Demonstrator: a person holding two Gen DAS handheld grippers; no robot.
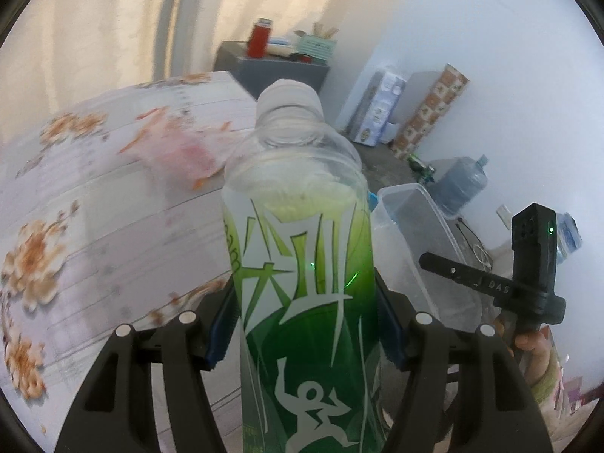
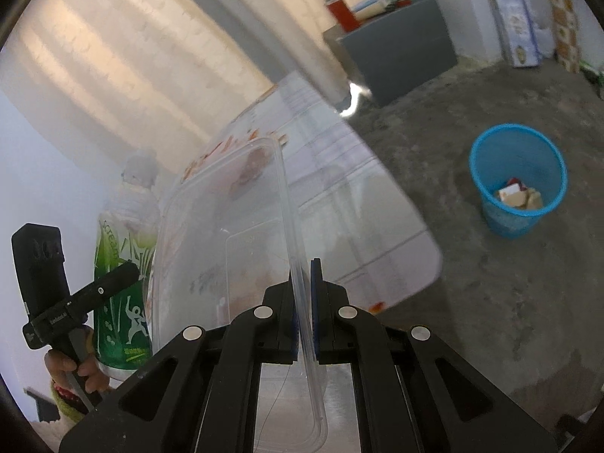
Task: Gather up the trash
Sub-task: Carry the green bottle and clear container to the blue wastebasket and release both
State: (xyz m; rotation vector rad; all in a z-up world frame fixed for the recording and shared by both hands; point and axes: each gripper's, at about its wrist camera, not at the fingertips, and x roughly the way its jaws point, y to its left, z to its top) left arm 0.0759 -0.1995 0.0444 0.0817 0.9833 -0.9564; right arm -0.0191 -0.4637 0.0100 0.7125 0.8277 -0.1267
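bottle (image 1: 302,264) stood upright, pinched in left tongs (image 1: 304,324); right tongs (image 2: 302,313) clamped container (image 2: 234,249) wall, blue bin (image 2: 517,181) ahead-right on floor, nearer them.

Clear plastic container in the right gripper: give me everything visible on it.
The clear plastic container is rectangular, see-through, thin-walled with rounded corners, empty but smeared with reddish residue. It is held tilted on edge, off the table, next to the green bottle. The right gripper is shut on its rim, pads pinching one wall.

Green bottle (image 1: 302,302) base cut off below, pink wrapper (image 1: 181,147) on table blurred
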